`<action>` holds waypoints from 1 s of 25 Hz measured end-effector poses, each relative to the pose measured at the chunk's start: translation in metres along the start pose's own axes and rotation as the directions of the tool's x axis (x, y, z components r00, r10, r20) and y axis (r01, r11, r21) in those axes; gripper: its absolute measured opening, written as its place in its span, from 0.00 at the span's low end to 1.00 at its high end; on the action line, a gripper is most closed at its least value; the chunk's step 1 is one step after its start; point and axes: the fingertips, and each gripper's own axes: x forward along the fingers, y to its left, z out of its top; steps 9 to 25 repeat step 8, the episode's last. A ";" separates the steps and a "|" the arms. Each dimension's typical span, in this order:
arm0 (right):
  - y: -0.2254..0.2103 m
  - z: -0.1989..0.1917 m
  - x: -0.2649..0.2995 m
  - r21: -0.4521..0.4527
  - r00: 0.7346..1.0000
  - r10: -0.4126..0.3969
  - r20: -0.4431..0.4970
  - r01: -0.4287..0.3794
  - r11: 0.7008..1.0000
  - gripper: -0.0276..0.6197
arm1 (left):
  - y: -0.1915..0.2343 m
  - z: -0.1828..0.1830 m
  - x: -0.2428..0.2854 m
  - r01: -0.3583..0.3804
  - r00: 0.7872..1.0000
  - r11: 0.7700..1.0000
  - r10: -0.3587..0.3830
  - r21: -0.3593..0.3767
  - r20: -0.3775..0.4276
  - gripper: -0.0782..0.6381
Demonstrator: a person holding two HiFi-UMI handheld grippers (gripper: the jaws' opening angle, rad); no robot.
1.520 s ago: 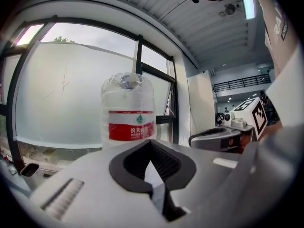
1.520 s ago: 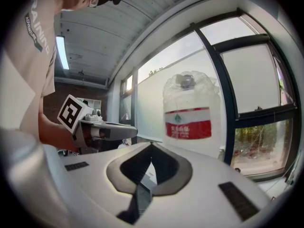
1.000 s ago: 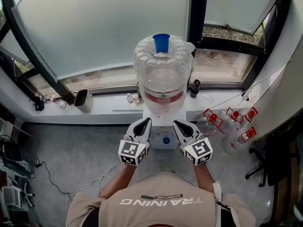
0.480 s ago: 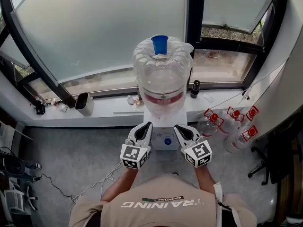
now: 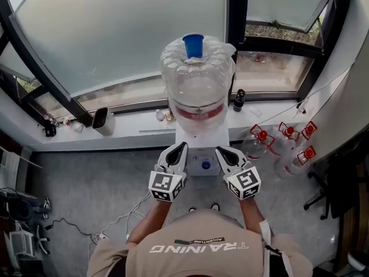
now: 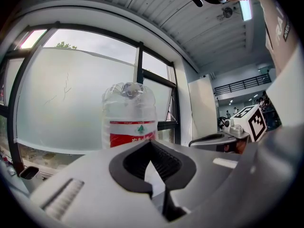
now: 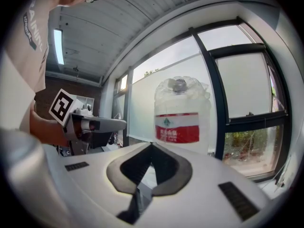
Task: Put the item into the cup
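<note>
A blue cup [image 5: 193,45] stands upside-up on top of a large clear water bottle [image 5: 198,82] with a red label, mounted on a white dispenser [image 5: 203,152]. My left gripper [image 5: 180,148] and right gripper [image 5: 221,152] hang side by side just in front of the dispenser, well below the cup. Both are shut with nothing between the jaws. In the left gripper view the closed gripper [image 6: 151,142] points up at the bottle [image 6: 129,120]. The right gripper view shows the same: the gripper [image 7: 152,145] below the bottle [image 7: 178,115]. I see no loose item.
Several spare water bottles [image 5: 282,149] with red caps lie on the floor at the right. The windowsill [image 5: 132,133] holds a dark small bottle [image 5: 238,100] and a black-and-white container [image 5: 101,120]. Cables [image 5: 115,219] run over the grey floor at the left; a chair base [image 5: 323,198] stands at the right.
Both grippers stayed shut and side by side, drifting slightly right and up in the view. The head view shifted a little; the bottle and cup have not moved.
</note>
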 end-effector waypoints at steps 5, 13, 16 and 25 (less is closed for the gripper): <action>-0.008 0.004 -0.001 -0.030 1.000 -0.016 0.006 0.016 0.999 0.06 | 0.002 -0.011 0.000 -0.009 1.000 1.000 0.009 -0.021 -0.013 0.12; -0.011 0.001 -0.001 -0.039 1.000 -0.011 -0.005 0.011 0.999 0.06 | 0.002 -0.015 0.001 -0.018 1.000 0.999 0.018 -0.032 -0.015 0.12; -0.011 0.001 -0.001 -0.039 1.000 -0.011 -0.005 0.011 0.999 0.06 | 0.002 -0.015 0.001 -0.018 1.000 0.999 0.018 -0.032 -0.015 0.12; -0.011 0.001 -0.001 -0.039 1.000 -0.011 -0.005 0.011 0.999 0.06 | 0.002 -0.015 0.001 -0.018 1.000 0.999 0.018 -0.032 -0.015 0.12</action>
